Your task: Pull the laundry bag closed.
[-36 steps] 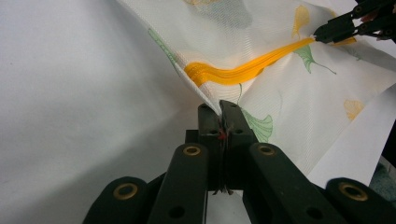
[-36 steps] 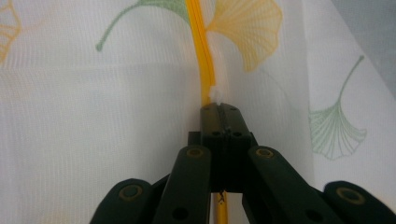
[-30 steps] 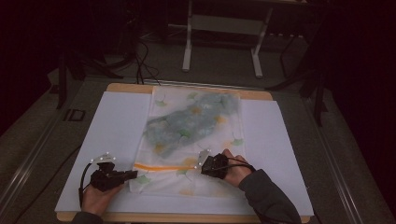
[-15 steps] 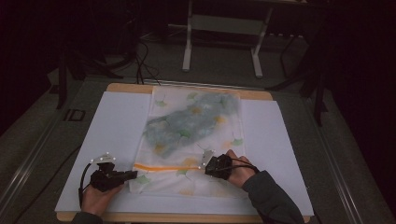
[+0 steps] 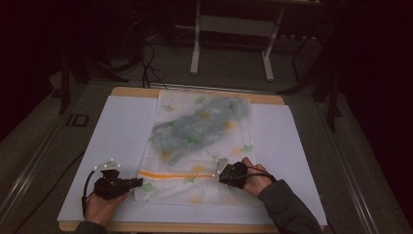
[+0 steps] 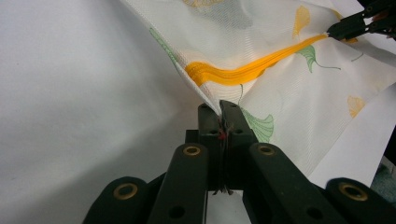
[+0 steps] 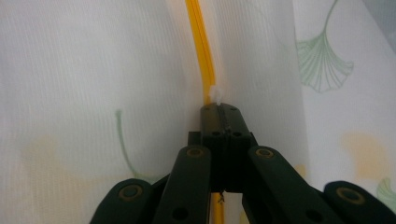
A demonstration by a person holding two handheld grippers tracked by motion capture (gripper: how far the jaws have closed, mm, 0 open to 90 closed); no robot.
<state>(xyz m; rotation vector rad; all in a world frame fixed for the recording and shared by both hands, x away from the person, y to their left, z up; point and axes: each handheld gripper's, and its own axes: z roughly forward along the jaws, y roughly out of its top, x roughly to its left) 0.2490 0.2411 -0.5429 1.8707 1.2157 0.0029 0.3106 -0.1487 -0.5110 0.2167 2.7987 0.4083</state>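
Thin, light, floppy mesh laundry bag (image 5: 195,146) with leaf print and orange zipper (image 5: 176,175), flat mid-counter (image 5: 122,131); left tool (image 6: 219,106) clenched on corner fabric, right tool (image 7: 218,108) clenched on zipper pull; likely best gripped at seams, zipper ends.

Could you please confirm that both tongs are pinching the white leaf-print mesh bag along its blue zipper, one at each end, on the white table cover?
Nearly right, but the zipper is orange, not blue, as the left gripper view shows clearly. The rest holds: the left tongs and right tongs are both shut on the white leaf-print mesh bag at opposite ends of that zipper, over the white table cover.
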